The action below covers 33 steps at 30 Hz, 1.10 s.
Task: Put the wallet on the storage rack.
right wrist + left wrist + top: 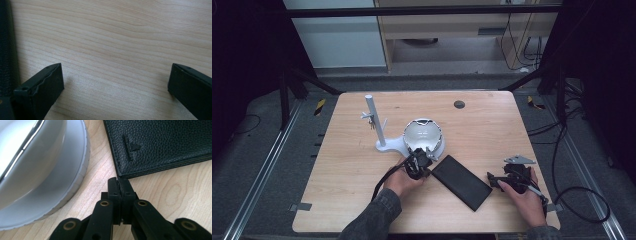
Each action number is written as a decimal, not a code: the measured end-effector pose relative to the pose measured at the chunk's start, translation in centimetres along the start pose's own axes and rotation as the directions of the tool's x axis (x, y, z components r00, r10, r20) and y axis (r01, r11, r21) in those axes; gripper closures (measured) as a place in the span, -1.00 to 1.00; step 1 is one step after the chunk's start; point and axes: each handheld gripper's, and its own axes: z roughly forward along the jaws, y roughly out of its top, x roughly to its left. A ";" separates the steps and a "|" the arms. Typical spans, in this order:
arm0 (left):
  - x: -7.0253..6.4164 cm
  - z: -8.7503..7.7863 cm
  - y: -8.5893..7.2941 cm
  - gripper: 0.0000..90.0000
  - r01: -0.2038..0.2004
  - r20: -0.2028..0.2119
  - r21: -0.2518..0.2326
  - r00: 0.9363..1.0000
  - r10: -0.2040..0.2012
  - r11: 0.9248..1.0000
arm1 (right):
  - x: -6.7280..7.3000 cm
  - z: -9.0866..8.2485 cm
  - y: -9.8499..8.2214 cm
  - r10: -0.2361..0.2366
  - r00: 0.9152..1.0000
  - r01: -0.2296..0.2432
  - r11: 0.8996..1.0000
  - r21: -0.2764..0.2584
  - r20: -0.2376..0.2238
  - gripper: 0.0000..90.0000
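The left gripper (119, 182) is clenched, jaws pressed together with nothing between them, tips at the near corner of the black leather wallet (162, 142) — a small stitched mark on its grain, no readable writing. Left of it sits the white round dish (62, 177). The right gripper (115, 82) stands released over bare table (112, 37), the wallet's edge just left.

The high view looks down over the whole table (362, 150); both gripper views skim close above it (sharing the black case (162, 145)).
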 end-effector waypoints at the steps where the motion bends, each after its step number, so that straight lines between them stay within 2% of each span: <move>1: 0.0 0.0 0.0 0.98 0.000 0.002 -0.005 1.000 0.000 1.000 | 0.0 0.0 0.0 -0.002 1.000 0.002 1.000 0.000 0.000 -0.99; 6: 0.1 -0.5 -0.1 0.98 -0.001 0.012 -0.050 1.000 0.002 0.999 | 0.0 0.0 0.0 0.000 1.000 0.000 1.000 -0.001 -0.003 -0.98; 12: 0.2 -1.4 0.2 0.97 0.018 0.045 -0.137 0.999 -0.012 0.990 | -0.1 -0.5 0.1 0.003 1.000 -0.004 1.000 -0.007 -0.017 -0.81; 13: 0.2 -1.5 0.3 0.97 0.023 0.055 -0.155 0.998 -0.014 0.988 | 0.0 -0.8 0.3 0.010 1.000 -0.011 1.000 -0.009 -0.021 -0.77; 16: 0.1 -1.6 0.8 0.97 0.028 0.074 -0.196 0.997 -0.014 0.980 | 0.5 -2.1 1.4 -0.027 1.000 0.027 0.999 -0.031 -0.009 -0.68; 20: -0.1 -1.6 1.6 0.96 0.033 0.104 -0.235 0.994 -0.009 0.971 | 1.5 -4.9 2.9 -0.080 0.996 0.078 0.996 -0.043 -0.032 -0.57; 23: -0.5 -1.4 2.6 0.95 0.021 0.107 -0.236 0.994 0.004 0.971 | 2.3 -6.5 4.1 -0.128 0.990 0.127 0.991 -0.031 -0.056 -0.55; 26: -0.7 -1.3 2.7 0.97 -0.016 0.039 -0.209 0.999 0.024 0.978 | 3.3 -7.4 4.6 -0.171 0.983 0.171 0.985 -0.016 -0.070 -0.55; 30: 0.0 -1.4 1.4 0.99 -0.005 0.020 -0.169 1.000 0.009 0.986 | 4.2 -6.8 4.3 -0.197 0.976 0.197 0.980 -0.008 -0.088 -0.56; 33: 0.6 -1.6 0.7 1.00 0.003 0.014 -0.154 1.000 -0.001 0.988 | 4.5 -6.3 3.9 -0.201 0.975 0.202 0.979 0.001 -0.095 -0.57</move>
